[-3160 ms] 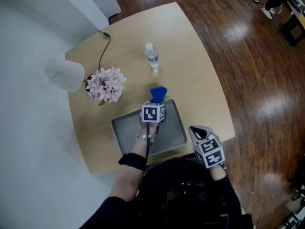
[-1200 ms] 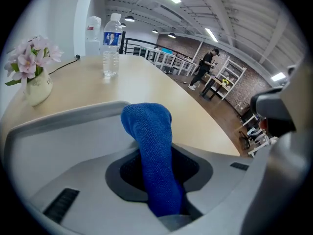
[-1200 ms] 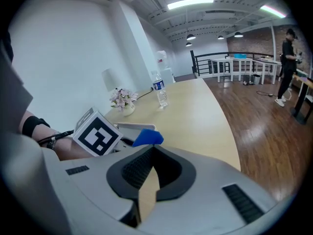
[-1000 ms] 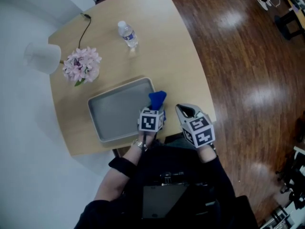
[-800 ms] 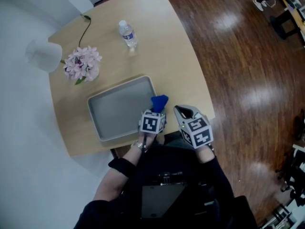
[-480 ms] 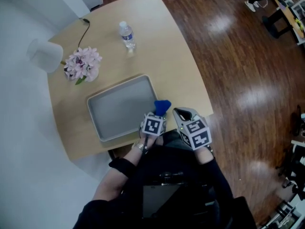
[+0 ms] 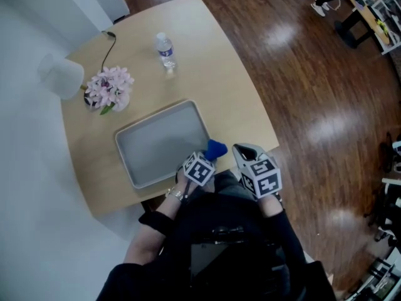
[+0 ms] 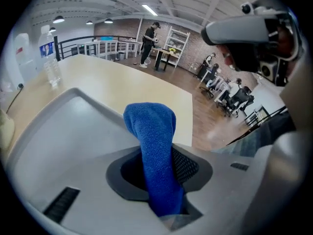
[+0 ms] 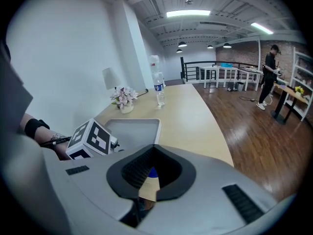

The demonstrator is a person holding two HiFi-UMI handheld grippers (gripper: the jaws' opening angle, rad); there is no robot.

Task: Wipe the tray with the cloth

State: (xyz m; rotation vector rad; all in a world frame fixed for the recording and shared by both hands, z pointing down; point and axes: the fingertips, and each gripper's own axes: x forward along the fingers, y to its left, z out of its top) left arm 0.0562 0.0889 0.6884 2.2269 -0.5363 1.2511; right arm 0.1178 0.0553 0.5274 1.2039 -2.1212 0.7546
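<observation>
the left gripper [image 7: 210, 155] has drawn the blue cloth [image 7: 217, 148], clenched in its jaws, along the grey tray [image 7: 160, 144]'s right rim to the near corner. right gripper [image 7: 245, 150] just beside, jaws together, empty. tan table [image 7: 232, 99], glossy wood floor [image 7: 326, 93].

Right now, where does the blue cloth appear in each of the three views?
Head view: the blue cloth by the tray's near right corner.
Left gripper view: the blue cloth stands at centre, clamped between the jaws.
Right gripper view: only a small bit of the blue cloth, low centre, through the jaws' gap.
Shared landmark: the water bottle, in all three.
</observation>
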